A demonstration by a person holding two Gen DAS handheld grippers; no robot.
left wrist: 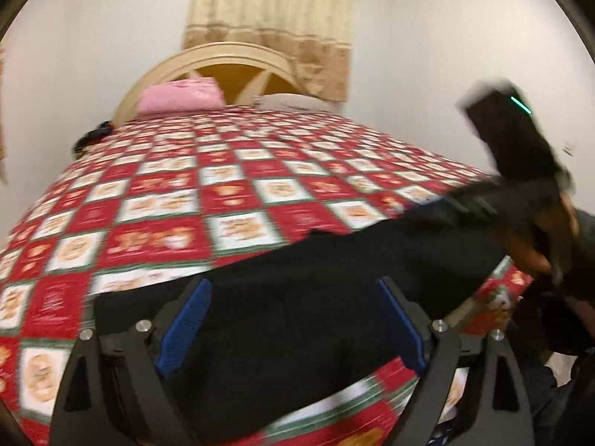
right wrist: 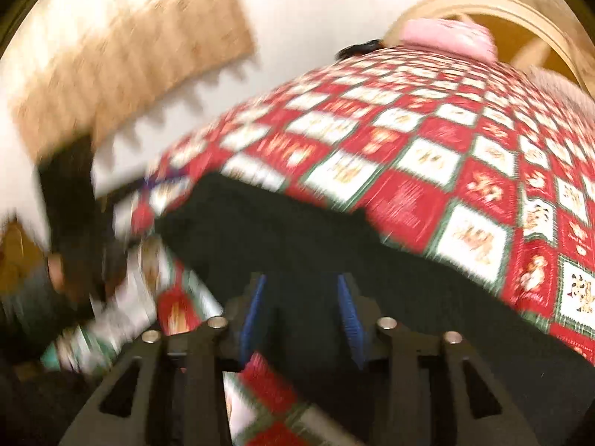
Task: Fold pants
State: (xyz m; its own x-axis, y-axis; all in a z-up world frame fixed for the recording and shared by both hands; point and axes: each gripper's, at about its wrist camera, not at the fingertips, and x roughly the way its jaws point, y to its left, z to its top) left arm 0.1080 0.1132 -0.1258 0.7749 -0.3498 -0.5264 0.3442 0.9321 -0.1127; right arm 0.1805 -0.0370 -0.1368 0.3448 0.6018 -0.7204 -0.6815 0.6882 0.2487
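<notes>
Blue-padded fingers (left wrist: 186,325) of the left gripper (left wrist: 292,325) stood wide apart over the black pants (left wrist: 297,290), clamped on nothing, with the dark cloth filling the gap between them. The right gripper (right wrist: 302,316) showed its blue pads (right wrist: 349,319) apart too, though less widely, and the pants (right wrist: 297,245) lay between and ahead of them; whether the tips touched the cloth could not be told through the blur. The pants were spread flat in a long band along the near edge of the bed, on a red, white and green checked bedspread (left wrist: 238,186). In the left view their far edge ran from beside the left finger toward the other gripper at the right, where a hand (left wrist: 535,245) held a dark handle. Below the pants a strip of bedspread showed, dropping over the side of the bed. Beyond the far edge of the pants the bedspread (right wrist: 427,141) lay open and flat up to a pink pillow (left wrist: 180,94) and a pale one beside it, against a cream arched headboard (left wrist: 230,55). A small dark thing sat at the bed's far left corner, too blurred to name. Behind stood white walls and a beige curtain (left wrist: 271,11).
</notes>
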